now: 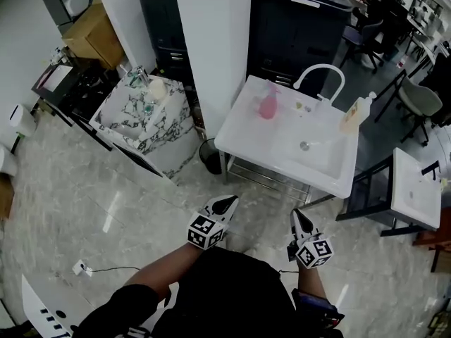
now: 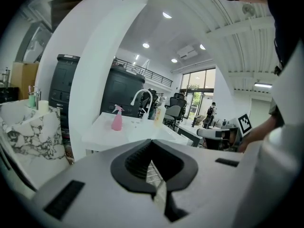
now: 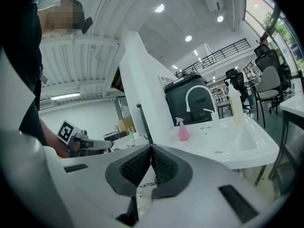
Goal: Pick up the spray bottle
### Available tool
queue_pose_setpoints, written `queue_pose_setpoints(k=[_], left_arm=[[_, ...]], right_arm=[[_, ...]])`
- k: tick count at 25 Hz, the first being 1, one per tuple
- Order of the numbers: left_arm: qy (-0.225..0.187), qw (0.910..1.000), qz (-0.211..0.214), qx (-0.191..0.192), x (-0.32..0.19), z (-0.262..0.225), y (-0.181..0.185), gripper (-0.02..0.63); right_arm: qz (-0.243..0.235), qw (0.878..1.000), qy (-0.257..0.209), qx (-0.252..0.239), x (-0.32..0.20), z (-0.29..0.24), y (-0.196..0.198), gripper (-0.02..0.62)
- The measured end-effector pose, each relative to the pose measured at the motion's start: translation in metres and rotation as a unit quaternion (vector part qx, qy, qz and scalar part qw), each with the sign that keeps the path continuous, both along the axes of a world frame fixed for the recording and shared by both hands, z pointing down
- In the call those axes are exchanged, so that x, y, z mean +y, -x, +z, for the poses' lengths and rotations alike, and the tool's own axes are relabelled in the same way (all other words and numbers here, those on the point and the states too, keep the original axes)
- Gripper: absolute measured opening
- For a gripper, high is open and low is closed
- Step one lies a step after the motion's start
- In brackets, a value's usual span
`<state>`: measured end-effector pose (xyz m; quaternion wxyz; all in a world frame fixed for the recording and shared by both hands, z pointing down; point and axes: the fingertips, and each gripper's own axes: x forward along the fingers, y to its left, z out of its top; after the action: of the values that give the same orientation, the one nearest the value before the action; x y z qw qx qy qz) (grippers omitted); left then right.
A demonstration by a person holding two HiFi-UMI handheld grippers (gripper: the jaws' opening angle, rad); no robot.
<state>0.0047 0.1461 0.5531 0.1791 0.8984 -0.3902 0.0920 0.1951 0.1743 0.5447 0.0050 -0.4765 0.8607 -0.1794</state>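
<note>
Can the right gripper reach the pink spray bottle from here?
Probably not yet. The right gripper is shut and hangs well short of the sink, with floor between. Nothing blocks the spray bottle, so stepping closer should do.

Tongs (image 2: 152, 145) together — pink spray bottle (image 2: 117, 119) beyond

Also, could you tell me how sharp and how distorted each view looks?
Head view: sharp, but the white sink is overexposed, washing out the spray bottle. Left gripper view: strong fisheye bends the column; dark corners. Right gripper view: same fisheye; ceiling lights blown out.
</note>
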Motion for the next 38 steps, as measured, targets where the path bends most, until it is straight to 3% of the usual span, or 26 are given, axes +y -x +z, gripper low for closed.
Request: queue_pose_setpoints(k=[15, 23, 38], left_arm=[[0.011, 0.9999, 0.008, 0.005, -0.002, 0.014, 0.017, 0.008], [0.004, 0.9997, 0.021, 0.015, -0.025, 0.008, 0.046, 0.008], [0.005, 0.9997, 0.006, 0.023, -0.034, 0.012, 0.097, 0.008]], right_arm=[[0.014, 1.0, 0.016, 0.007, -0.003, 0.009, 0.017, 0.026], [0.026, 0.999, 0.013, 0.015, -0.022, 0.008, 0.047, 0.026], [0.014, 0.999, 0.018, 0.033, -0.038, 0.004, 0.094, 0.026]])
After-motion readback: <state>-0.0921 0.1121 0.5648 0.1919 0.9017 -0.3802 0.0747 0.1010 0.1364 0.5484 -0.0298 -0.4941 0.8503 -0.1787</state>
